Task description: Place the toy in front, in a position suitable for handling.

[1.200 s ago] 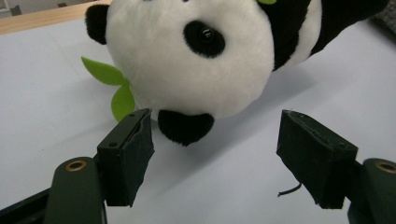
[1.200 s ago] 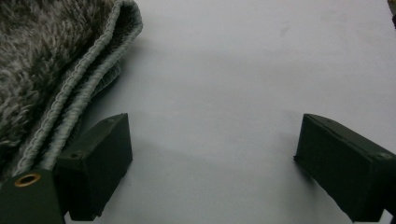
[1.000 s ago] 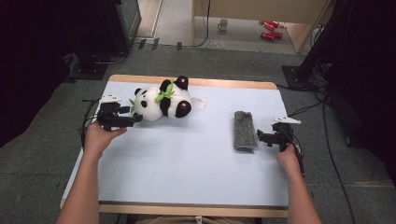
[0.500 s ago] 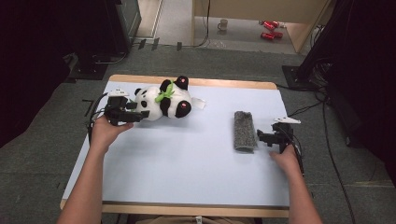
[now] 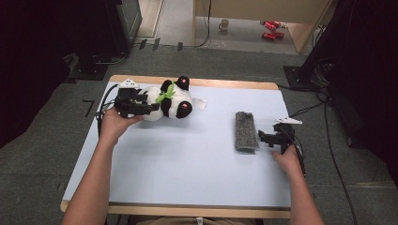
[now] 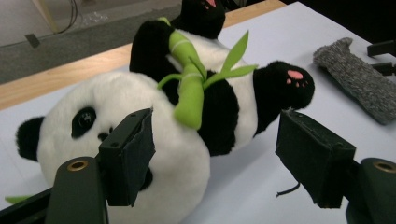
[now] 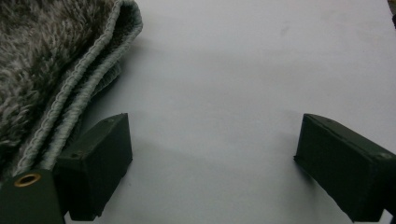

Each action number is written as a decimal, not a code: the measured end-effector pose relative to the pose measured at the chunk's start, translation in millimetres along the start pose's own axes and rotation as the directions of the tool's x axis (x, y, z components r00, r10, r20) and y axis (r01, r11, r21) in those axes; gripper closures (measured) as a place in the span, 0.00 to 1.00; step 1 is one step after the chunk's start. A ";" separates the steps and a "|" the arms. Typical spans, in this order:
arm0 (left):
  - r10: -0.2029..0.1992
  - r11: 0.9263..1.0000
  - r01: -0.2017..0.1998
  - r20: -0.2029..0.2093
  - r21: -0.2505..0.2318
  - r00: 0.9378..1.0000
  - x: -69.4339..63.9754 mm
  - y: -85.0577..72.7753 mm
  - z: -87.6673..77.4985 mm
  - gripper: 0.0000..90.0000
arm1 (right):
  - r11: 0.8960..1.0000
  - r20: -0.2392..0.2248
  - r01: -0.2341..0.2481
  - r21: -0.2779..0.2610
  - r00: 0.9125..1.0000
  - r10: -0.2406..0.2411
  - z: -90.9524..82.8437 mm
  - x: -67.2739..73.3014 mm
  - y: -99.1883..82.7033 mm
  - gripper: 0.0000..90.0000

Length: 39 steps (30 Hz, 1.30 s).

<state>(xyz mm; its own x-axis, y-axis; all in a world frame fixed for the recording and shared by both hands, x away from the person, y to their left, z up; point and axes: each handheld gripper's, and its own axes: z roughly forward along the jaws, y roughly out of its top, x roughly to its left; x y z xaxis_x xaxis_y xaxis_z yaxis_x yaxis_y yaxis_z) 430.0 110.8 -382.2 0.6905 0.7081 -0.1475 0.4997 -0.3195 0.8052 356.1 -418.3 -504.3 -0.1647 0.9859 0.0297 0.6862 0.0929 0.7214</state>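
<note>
Plush pandas: one panda (image 5: 166, 99), lying near your worktop's (image 5: 187, 164) far left edge.
Grey cloths: one folded cloth (image 5: 246, 131), right side, near that edge.
Left claw (image 6: 215, 158): apart, one pad against the panda's head.
Right claw (image 7: 212, 163): apart, beside the cloth.
Open room: the near half between your arms.

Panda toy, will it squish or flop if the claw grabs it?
The panda toy looks plush and stuffed, so it would probably squash in a pinch and spring back. It likely weighs little for its size. Its round head and body might roll or sag, so the left claw, open around its head, may need a deep bite.
</note>
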 end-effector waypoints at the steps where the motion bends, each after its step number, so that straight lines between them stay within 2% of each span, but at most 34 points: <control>1: -0.009 1.000 0.008 0.021 0.004 1.000 -0.5 2.9 3.5 0.37 | 1.000 0.000 0.000 0.000 1.000 0.000 0.0 0.0 0.0 0.12; 2: -0.009 1.000 0.008 0.021 0.004 1.000 -0.5 2.9 3.5 0.39 | 1.000 0.000 0.000 0.000 1.000 0.000 0.0 0.0 0.0 0.12; 3: 0.008 1.000 -0.008 0.018 0.008 1.000 -2.8 5.3 7.9 0.41 | 1.000 0.000 0.000 0.000 1.000 0.000 0.0 0.0 0.0 0.12; 4: 0.023 1.000 -0.023 0.000 0.003 1.000 -4.9 6.4 10.1 0.42 | 1.000 0.000 0.000 0.000 1.000 0.000 0.0 0.0 0.0 0.12; 8: 0.040 0.999 -0.040 -0.007 -0.006 0.999 -6.2 9.1 15.2 0.43 | 1.000 0.000 0.000 0.000 1.000 0.000 -0.1 0.0 0.0 0.12; 12: 0.039 0.999 -0.039 -0.013 0.005 0.999 -3.4 11.1 23.4 0.44 | 1.000 0.000 0.001 0.000 1.000 -0.001 -0.1 0.0 -0.1 0.12; 14: 0.043 0.999 -0.042 -0.030 0.019 0.999 -2.1 11.3 30.7 0.42 | 1.000 0.000 0.001 0.000 1.000 -0.001 -0.1 0.0 -0.1 0.12; 16: 0.033 0.999 -0.033 -0.025 0.018 0.999 -1.3 11.7 34.2 0.42 | 1.000 0.000 0.000 -0.001 1.000 0.000 -0.1 0.0 -0.1 0.12; 17: 0.018 1.000 -0.018 0.000 0.016 1.000 -0.8 11.9 40.1 0.42 | 1.000 0.000 0.000 -0.001 1.000 0.000 -0.1 0.0 -0.1 0.12; 18: 0.018 1.000 -0.018 0.000 0.016 1.000 -0.8 11.9 40.1 0.42 | 1.000 0.000 0.000 -0.001 1.000 0.000 -0.1 0.0 -0.1 0.12; 20: 0.035 0.998 -0.035 -0.014 0.044 0.999 -1.1 10.7 48.2 0.42 | 1.000 0.000 0.000 -0.001 1.000 0.000 -0.1 0.0 -0.1 0.12; 23: 0.045 0.997 -0.044 -0.004 0.061 0.999 -1.1 7.7 56.2 0.44 | 1.000 0.000 0.000 -0.001 1.000 0.000 -0.2 0.0 -0.2 0.12; 27: 0.116 0.991 -0.113 -0.038 0.066 0.993 -3.5 4.2 60.1 0.50 | 1.000 0.000 0.000 -0.001 1.000 0.000 -0.2 0.0 -0.2 0.12; 31: 0.109 0.994 -0.110 -0.062 -0.003 0.992 -3.5 -6.3 61.6 0.56 | 1.000 0.000 0.001 -0.001 1.000 -0.001 -0.1 0.1 -0.1 0.12; 33: 0.092 0.995 -0.094 -0.051 -0.022 0.994 -2.3 -9.2 61.7 0.61 | 1.000 0.001 0.000 0.000 1.000 0.000 -0.1 0.1 -0.1 0.12; 39: 0.046 0.999 -0.047 -0.059 -0.003 0.997 -5.4 -6.2 59.0 0.70 | 1.000 0.000 0.000 0.000 1.000 0.000 -0.1 0.1 0.0 0.12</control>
<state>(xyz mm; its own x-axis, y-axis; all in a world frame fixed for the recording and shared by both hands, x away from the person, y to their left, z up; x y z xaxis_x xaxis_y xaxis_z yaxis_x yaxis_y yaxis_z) 454.1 71.8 -420.3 0.6809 0.7284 -0.0761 0.4655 -0.3502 0.8128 355.9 -418.3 -504.2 -0.1647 0.9859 0.0293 0.6861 0.0932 0.7215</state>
